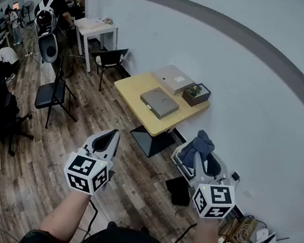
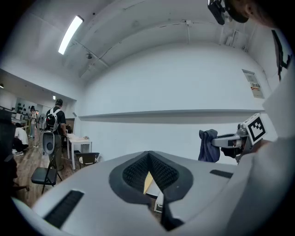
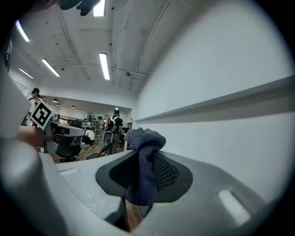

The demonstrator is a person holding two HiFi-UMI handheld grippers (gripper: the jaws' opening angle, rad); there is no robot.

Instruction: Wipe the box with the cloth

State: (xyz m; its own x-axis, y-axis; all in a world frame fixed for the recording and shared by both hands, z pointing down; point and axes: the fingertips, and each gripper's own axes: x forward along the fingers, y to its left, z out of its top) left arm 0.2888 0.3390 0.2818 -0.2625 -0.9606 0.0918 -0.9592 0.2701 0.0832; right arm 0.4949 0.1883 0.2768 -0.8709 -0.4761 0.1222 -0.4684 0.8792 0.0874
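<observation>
The right gripper (image 3: pixel 145 157) has its jaws clamped on the blue cloth (image 3: pixel 143 138), which bunches above them; the left gripper (image 2: pixel 148 157) has its jaws together on nothing; both hover well apart from the yellow table (image 1: pixel 129 89) where the grey box (image 1: pixel 159 103) lies, so wiping looks not yet begun; the wall notice (image 2: pixel 254 83) is too small to read.

Bunched blue cloth (image 1: pixel 196 146) held aloft; grey box (image 1: pixel 159 102) lies flat.
</observation>
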